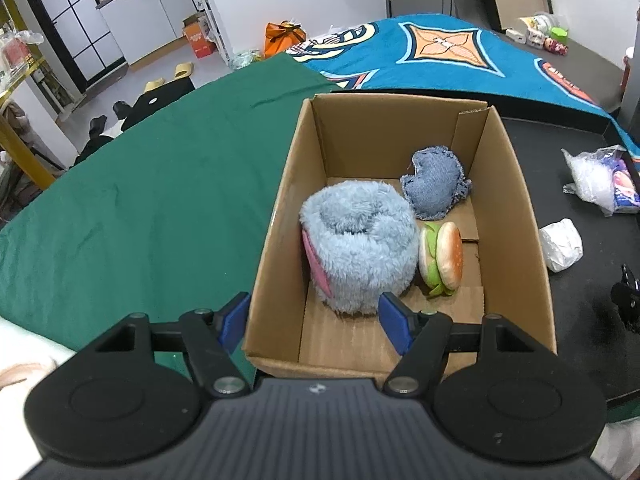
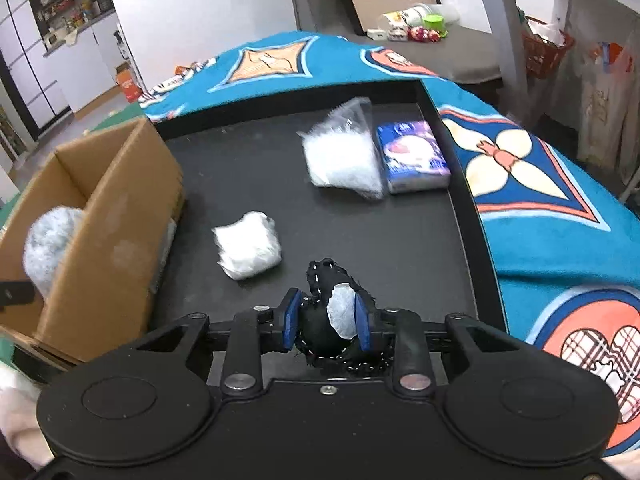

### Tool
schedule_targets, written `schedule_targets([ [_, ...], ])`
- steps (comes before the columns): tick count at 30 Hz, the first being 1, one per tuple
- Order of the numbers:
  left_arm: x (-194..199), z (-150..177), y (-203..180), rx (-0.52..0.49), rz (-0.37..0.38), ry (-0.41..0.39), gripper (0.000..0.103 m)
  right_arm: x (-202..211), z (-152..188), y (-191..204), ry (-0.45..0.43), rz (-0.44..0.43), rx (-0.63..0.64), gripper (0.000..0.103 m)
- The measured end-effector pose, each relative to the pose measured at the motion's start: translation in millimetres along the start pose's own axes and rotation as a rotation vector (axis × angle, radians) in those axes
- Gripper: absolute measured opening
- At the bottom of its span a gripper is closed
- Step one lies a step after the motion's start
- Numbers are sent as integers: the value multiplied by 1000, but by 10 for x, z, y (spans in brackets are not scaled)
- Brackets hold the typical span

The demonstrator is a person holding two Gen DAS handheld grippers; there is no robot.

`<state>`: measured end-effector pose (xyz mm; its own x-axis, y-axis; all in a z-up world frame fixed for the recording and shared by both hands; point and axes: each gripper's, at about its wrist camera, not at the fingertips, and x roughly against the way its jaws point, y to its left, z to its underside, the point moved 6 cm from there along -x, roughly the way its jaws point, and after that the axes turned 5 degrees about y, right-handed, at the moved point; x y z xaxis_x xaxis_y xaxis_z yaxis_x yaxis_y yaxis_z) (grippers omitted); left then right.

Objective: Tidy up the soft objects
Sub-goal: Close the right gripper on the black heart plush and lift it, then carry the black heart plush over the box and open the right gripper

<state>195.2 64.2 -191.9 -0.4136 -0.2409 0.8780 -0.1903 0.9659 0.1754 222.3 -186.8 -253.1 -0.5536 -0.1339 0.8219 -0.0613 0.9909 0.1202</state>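
Note:
An open cardboard box (image 1: 516, 216) holds a fluffy light-blue plush (image 1: 356, 240), a denim pillow (image 1: 434, 184) and a small burger toy (image 1: 442, 258). My left gripper (image 1: 316, 324) stands open over the box's near left corner. One finger is outside the left wall, the other inside beside the plush, and its pads press on nothing. In the right wrist view my right gripper (image 2: 328, 322) is shut on a black stitched soft toy (image 2: 320, 284) with a white patch, low over the black tray (image 2: 400, 232). The box (image 2: 116, 216) stands to its left.
On the tray lie a white crumpled wad (image 2: 248, 246), a clear plastic bag of white stuff (image 2: 342, 156) and a blue tissue pack (image 2: 414, 156). A green cloth (image 1: 140, 200) lies left of the box. A blue patterned blanket (image 2: 532, 184) borders the tray behind and to the right.

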Motion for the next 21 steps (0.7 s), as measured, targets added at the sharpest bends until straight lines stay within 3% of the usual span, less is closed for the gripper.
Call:
schedule_targets([
  [21,37,-9,159,33,49,-19,68,467,-351,306,-127,-31,47,29],
])
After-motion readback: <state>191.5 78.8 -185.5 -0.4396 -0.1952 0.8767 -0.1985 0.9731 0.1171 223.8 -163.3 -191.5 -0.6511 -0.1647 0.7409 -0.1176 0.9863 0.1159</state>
